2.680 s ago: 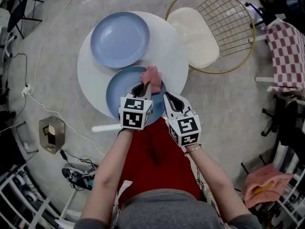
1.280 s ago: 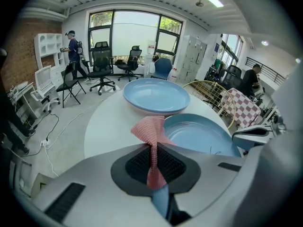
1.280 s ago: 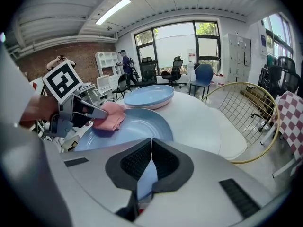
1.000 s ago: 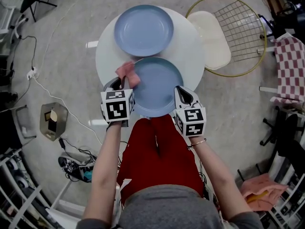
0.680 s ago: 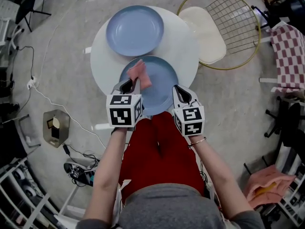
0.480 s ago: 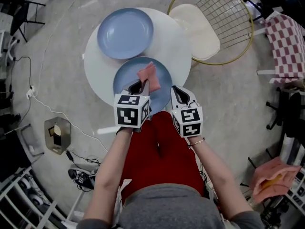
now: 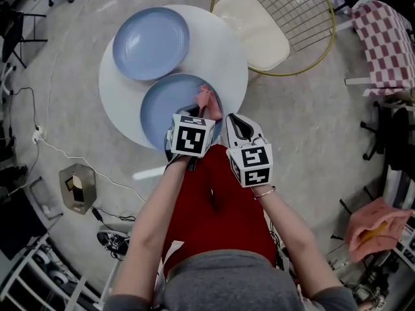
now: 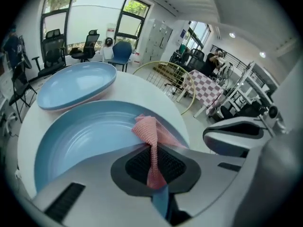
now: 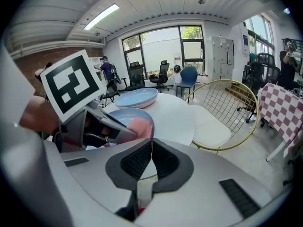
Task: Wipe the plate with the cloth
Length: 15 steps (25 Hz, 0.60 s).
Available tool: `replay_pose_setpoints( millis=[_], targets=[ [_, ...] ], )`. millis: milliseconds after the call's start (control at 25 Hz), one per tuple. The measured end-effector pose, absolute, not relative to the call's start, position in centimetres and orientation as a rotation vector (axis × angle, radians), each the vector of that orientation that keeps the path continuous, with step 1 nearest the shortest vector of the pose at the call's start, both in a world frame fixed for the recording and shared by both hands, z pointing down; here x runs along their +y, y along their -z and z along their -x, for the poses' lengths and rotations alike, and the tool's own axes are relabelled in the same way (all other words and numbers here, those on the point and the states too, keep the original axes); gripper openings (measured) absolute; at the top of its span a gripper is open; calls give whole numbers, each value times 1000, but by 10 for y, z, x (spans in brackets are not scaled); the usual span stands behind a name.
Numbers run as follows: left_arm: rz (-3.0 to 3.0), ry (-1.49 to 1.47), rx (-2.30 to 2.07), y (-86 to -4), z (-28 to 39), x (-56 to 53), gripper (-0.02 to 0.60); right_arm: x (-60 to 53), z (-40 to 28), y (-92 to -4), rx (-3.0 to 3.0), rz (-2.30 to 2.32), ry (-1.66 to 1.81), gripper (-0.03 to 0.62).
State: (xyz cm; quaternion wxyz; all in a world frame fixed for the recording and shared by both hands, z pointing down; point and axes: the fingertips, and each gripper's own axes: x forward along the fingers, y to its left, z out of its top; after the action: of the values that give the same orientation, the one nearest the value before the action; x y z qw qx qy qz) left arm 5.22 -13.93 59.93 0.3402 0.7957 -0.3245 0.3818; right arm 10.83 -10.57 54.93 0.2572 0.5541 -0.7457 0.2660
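Head view: your left forearm (image 7: 155,219) and right forearm (image 7: 285,225) reach up from the bottom of the frame, side by side, toward a round white table (image 7: 220,50) in the upper left centre.

Your left gripper (image 7: 196,112) sits at mid-frame over the right side of the near plate (image 7: 165,102). In the left gripper view, its jaws are closed tight on a pink cloth (image 8: 150,136). The cloth runs up between the dark pads and bunches out in front, lying on the plate's (image 8: 85,131) right inner edge. From the head view, the cloth (image 7: 209,100) shows as a small pink bunch at the plate's right rim.

Your right gripper (image 7: 235,125) is just right of the left one, near the table's lower right edge. In the right gripper view, its jaws (image 9: 150,160) are pressed together with nothing between them.

A second blue plate (image 7: 150,42) lies empty on the table, above and to the left of the near one and just beside it.
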Motion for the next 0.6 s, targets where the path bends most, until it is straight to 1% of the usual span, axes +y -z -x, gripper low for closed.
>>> replay_pose_setpoints(
  millis=[200,600],
  targets=[
    [-2055,-1101,-895,-612,-27,-135,29,-108,-93,-556,-2049,-1435,-721,29],
    [-1954,-1136,-1059,-611,43,-136,29,-116,-52,-557,-2118,-1276,-674,29]
  ],
)
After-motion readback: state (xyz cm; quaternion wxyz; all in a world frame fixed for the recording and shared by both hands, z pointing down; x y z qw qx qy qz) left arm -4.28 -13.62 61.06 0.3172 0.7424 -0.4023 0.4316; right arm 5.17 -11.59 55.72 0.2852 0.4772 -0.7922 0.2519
